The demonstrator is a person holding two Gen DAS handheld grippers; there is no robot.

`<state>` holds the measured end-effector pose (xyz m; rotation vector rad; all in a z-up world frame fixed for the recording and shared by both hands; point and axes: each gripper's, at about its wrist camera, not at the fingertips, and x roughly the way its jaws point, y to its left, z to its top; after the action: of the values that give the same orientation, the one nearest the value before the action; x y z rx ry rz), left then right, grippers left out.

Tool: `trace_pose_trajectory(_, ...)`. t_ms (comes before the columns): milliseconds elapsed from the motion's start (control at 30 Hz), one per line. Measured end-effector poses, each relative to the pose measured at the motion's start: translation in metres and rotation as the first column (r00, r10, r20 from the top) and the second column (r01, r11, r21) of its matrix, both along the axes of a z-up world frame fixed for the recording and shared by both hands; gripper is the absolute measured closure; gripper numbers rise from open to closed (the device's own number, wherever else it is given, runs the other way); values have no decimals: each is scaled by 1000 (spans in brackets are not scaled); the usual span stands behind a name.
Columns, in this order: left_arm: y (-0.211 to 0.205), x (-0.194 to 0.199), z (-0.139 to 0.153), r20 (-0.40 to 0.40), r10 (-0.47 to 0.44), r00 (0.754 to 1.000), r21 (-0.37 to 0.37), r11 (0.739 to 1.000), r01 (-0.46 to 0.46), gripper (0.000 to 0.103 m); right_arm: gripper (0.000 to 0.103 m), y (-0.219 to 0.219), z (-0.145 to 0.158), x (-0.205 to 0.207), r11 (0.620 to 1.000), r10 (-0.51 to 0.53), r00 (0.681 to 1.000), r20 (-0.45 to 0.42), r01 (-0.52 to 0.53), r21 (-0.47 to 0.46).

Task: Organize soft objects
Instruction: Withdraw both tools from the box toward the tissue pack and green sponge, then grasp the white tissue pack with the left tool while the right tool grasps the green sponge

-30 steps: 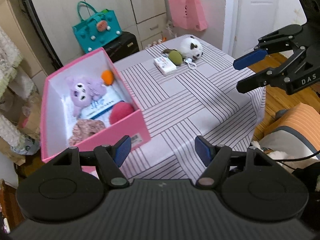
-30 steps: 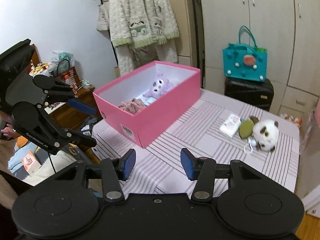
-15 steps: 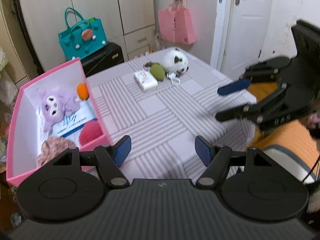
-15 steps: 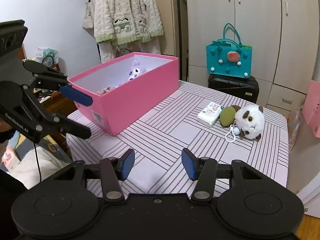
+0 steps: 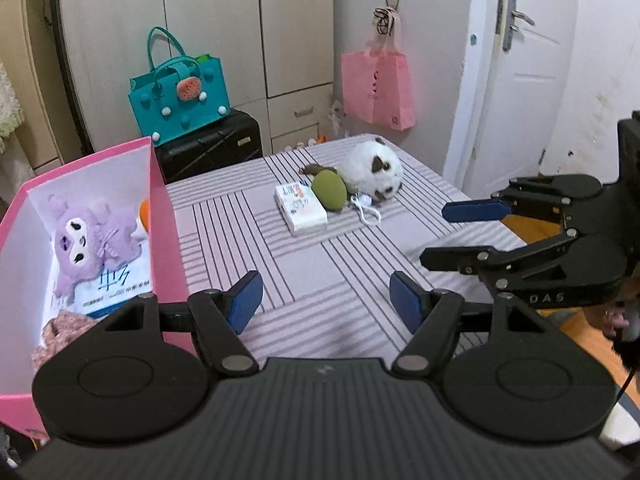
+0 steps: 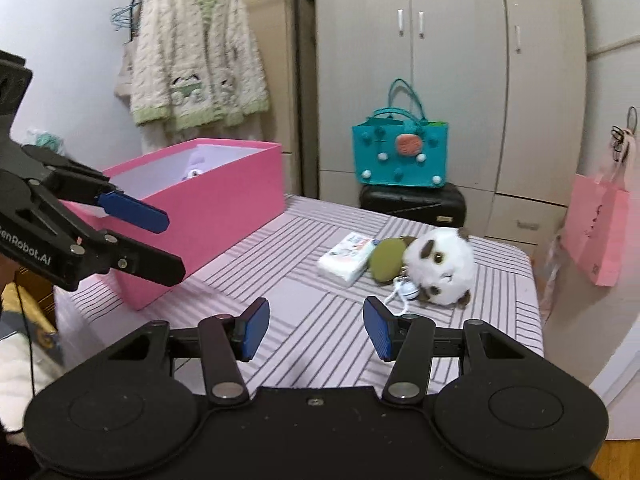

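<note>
The panda plush lay at the surface's far end, at one o'clock from the right gripper, whose fingers had just been opening, empty. The left gripper hung open, empty, box at ten o'clock.

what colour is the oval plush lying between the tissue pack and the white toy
Olive green plush, clearest in the left wrist view.

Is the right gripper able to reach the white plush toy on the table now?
Probably yes. The right gripper is open and empty, and only bare striped tablecloth lies between it and the white plush toy.
</note>
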<state>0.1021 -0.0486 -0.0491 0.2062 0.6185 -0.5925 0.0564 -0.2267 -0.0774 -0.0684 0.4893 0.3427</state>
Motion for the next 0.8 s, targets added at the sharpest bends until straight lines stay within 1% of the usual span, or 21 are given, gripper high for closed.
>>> trace_pose_trajectory(67,-5,7,-2,2,5,1000,-15,1000,-5,33,37,-3,-4,7,1000,-22,1000,6,22,2)
trace_pose_trajectory(167,-15,16,-7,6,10,1000,-40,999,-9,31,34,-7,-9,18,999,-44,999,10,44,7)
trace_pose_trajectory(233,-21,21,-11,12,18,1000,-54,998,-17,27,30,-11,-13,24,998,-56,998,12,56,21)
trace_pose_trajectory(267,-24,25,-13,18,25,1000,-62,998,-24,21,28,-12,-14,26,998,-62,998,14,61,25)
trace_pose_trajectory(300,-27,27,-15,25,33,999,-71,997,-31,18,24,-14,-16,29,997,-75,997,14,75,25)
trace_pose_trajectory(333,-30,30,-17,34,42,999,-77,996,-39,18,22,-16,-18,31,996,-89,996,14,89,24)
trace_pose_trajectory(433,-36,37,-22,55,68,996,-87,994,-63,15,22,-24,-23,40,991,-134,991,-2,134,21)
trace_pose_trajectory(467,-37,40,-24,56,82,995,-95,993,-77,12,22,-27,-25,43,989,-145,989,-13,146,21)
trace_pose_trajectory(533,-39,47,-27,44,107,993,-113,988,-102,11,22,-34,-28,47,986,-163,986,-24,164,25)
trace_pose_trajectory(767,-49,71,-39,-6,123,992,-162,979,-122,11,22,-43,-30,52,977,-212,977,13,212,3)
trace_pose_trajectory(800,-51,75,-41,-11,125,992,-166,978,-126,13,22,-43,-30,53,976,-215,976,24,216,-10)
